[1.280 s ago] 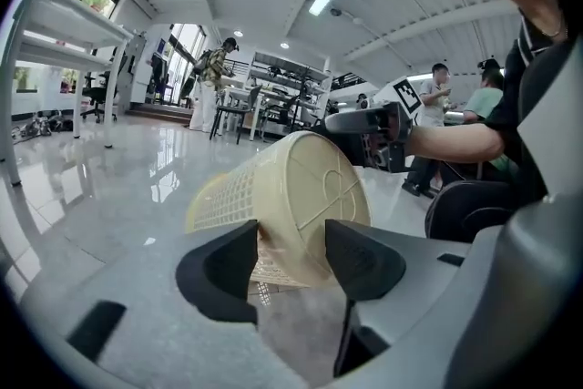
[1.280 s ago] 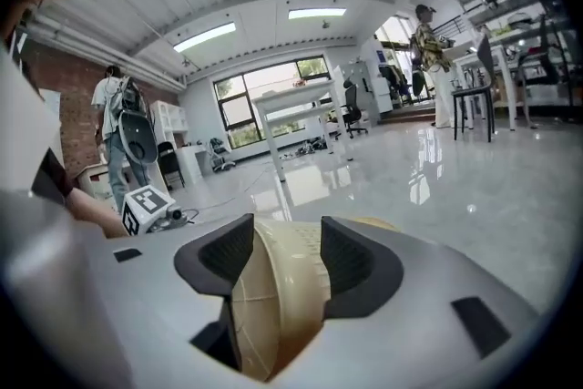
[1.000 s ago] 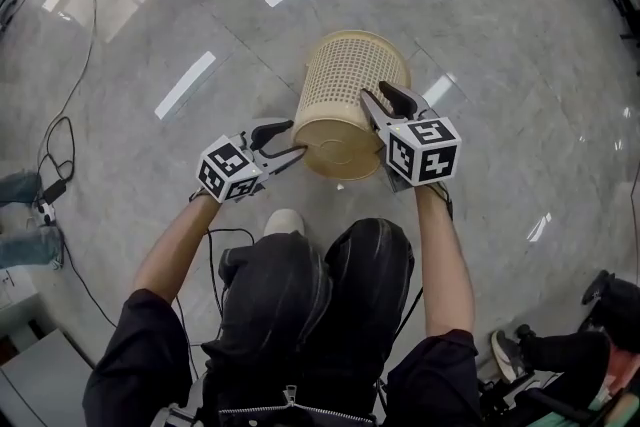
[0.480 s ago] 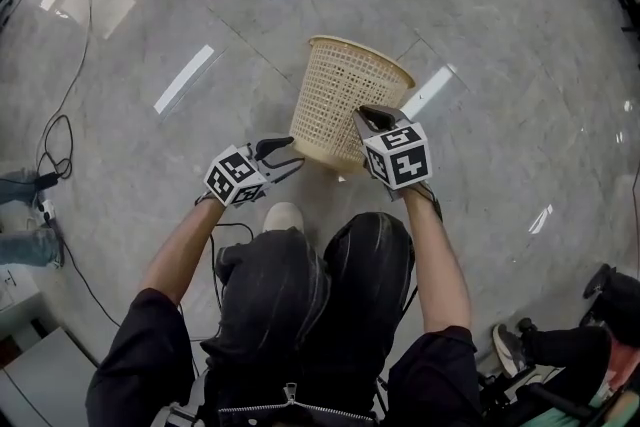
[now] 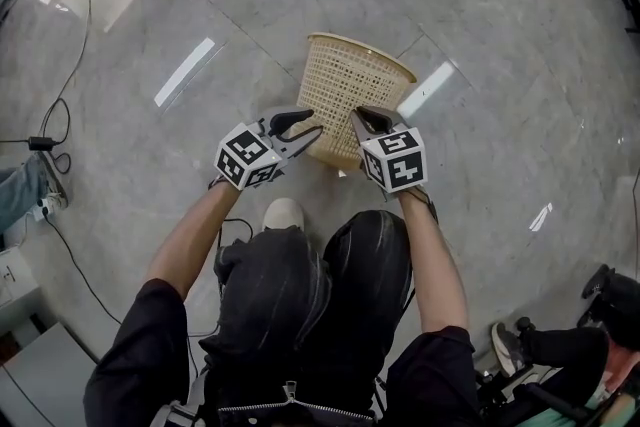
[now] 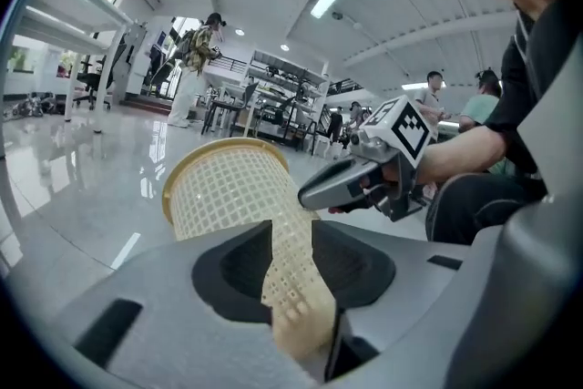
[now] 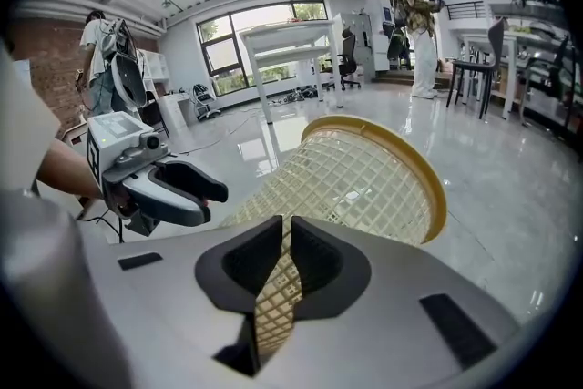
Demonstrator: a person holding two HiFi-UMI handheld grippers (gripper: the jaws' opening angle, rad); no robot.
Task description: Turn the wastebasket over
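Note:
The beige lattice wastebasket [image 5: 350, 83] stands on the grey floor with its rim up, leaning a little away from me. My right gripper [image 5: 355, 117] is shut on its near wall low on the right; in the right gripper view the lattice [image 7: 364, 178] fills the narrow gap between the pads [image 7: 310, 250]. My left gripper [image 5: 318, 133] is at the basket's lower left. Its jaws have just been closing, and the basket's bottom edge [image 6: 296, 314] sits between them, touching both pads.
Black cables [image 5: 60, 150] trail over the floor at the left. My knees and a white shoe [image 5: 283, 213] are just below the basket. Another person's feet [image 5: 515, 345] show at bottom right. Desks, chairs and standing people are far off.
The basket went from lying with its base towards me to standing rim up. The right gripper sank and closed on its wall. The left gripper moved right onto its base edge.

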